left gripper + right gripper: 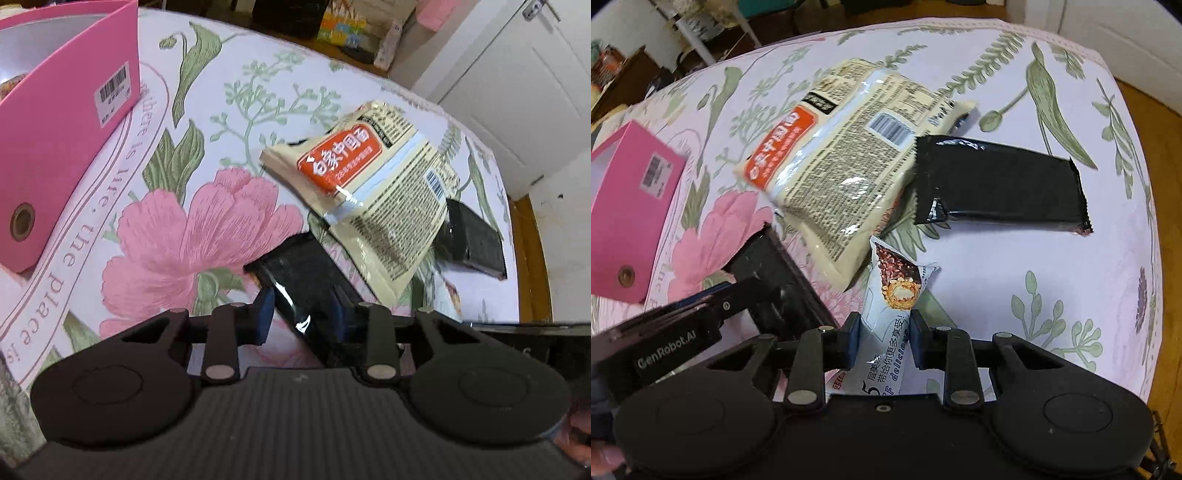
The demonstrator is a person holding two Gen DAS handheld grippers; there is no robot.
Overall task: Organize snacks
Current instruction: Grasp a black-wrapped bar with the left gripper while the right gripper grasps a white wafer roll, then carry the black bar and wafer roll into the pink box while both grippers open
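Observation:
My left gripper (301, 314) is shut on one end of a glossy black snack packet (295, 280) that lies on the floral cloth. Just beyond it a cream packet with an orange label (369, 184) lies slanted, partly over a second black packet (472, 240). In the right wrist view my right gripper (882, 339) is shut on a white snack bar with a chocolate picture (894, 295). Ahead of it lie the cream packet (842, 166) and the second black packet (997, 184). The left gripper (750, 291) shows at the left.
An open pink box (55, 129) with a barcode sticker stands at the left on the flowered tablecloth (221, 110). The table's edge runs along the right, with wooden floor (532, 258) and a white door (517, 74) beyond. Cluttered shelves stand behind the table.

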